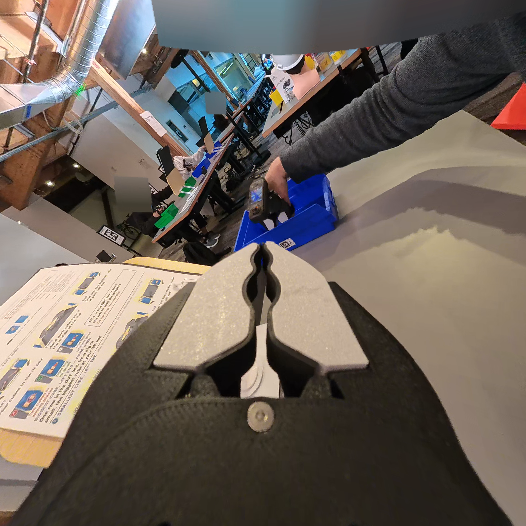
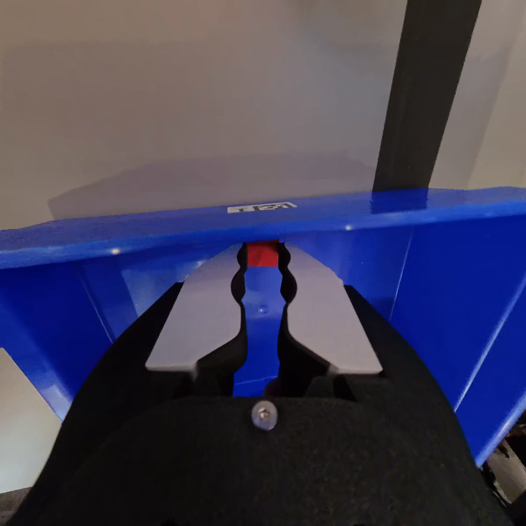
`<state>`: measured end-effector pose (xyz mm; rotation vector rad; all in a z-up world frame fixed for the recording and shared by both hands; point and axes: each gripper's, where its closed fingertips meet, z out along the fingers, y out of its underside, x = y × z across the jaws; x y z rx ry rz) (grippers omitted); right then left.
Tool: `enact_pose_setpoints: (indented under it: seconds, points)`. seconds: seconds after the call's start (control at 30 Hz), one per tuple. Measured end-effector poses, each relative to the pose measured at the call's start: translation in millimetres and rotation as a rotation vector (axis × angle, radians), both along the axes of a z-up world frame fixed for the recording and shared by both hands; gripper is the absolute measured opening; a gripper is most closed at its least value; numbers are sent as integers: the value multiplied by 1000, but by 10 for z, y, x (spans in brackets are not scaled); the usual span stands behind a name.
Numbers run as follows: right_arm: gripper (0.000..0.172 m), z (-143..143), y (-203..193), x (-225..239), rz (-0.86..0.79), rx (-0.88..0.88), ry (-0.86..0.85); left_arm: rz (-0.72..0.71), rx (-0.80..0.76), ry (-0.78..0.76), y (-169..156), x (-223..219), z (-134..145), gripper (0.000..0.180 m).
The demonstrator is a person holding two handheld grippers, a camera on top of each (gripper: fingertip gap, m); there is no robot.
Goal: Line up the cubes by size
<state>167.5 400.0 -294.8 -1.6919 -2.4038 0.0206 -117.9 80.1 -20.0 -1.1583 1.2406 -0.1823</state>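
Since the blue bin (image 2: 284, 225) was the one fixed landmark, places are given from it.
Red cube (image 2: 262, 254): inside the bin, just under its far rim.
Right gripper (image 2: 262, 256): pads pressed on the cube's two opposite side faces.
Left gripper (image 1: 262, 249): fingers together, holding nothing, outside the bin on the grey mat (image 1: 427, 313).
Handling: likely light, stiff, smooth; flat parallel faces suited the grip, though a tip hold might twist.

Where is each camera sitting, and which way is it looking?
Left wrist view: sits on the left gripper, looks across the grey table to the blue bin; shows the shut fingers and the person's sleeve.
Right wrist view: sits on the right gripper, looks into the bin; fingers pinch a red cube.
Shared: the bin.
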Motion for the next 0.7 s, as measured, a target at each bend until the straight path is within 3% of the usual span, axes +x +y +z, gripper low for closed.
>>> enact_pose_setpoints:
  seconds: [0.3, 0.43, 0.57, 0.7]
  points:
    - [20, -90, -5, -74, 54, 10, -42, -5, -27, 25, 65, 60, -93, 0]
    - [28, -32, -6, -68, 39, 12, -22, -5, -27, 32, 65, 58, -96, 0]
    - [31, 321, 84, 25, -38, 117, 48, 17, -17, 25, 53, -2, -53, 0]
    - [31, 1016, -20, 38, -132, 336, 204, 112, 0, 53, 67, -154, -19, 13]
